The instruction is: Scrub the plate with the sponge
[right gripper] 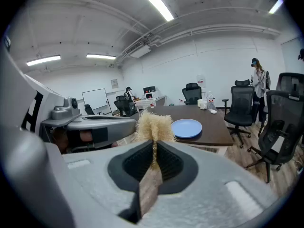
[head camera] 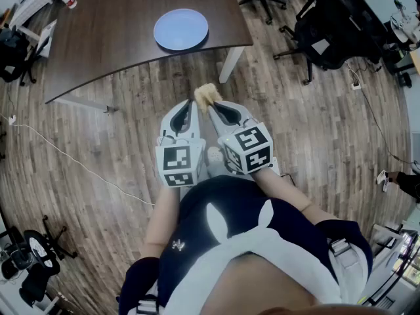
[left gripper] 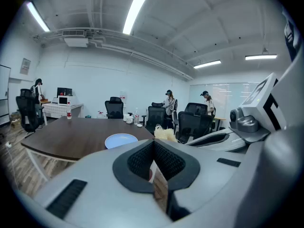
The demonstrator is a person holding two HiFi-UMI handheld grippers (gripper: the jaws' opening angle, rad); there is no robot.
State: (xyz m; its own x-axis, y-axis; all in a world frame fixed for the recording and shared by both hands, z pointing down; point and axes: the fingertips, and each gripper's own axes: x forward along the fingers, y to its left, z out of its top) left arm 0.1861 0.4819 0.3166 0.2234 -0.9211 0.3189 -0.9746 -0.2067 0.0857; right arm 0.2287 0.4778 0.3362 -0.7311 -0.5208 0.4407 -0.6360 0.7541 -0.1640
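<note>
Floorboards (head camera: 315,130) fill most of our head view, with the dark surface (head camera: 111,38) ahead of us. We hold both tongs low over the floor, short of the surface's edge. The blue plate (head camera: 181,29) lies on the surface, near its front edge. Our left tongs (head camera: 184,105) are pressed together on nothing. Our right tongs (head camera: 213,107), just beside them, pinch the pale fibrous sponge (head camera: 207,95), which sticks out past their tips, well apart from the plate.

head: steep down, far | L+R gripper views: fwd, level | shared: plate (head camera: 180,29), table (head camera: 105,44)
</note>
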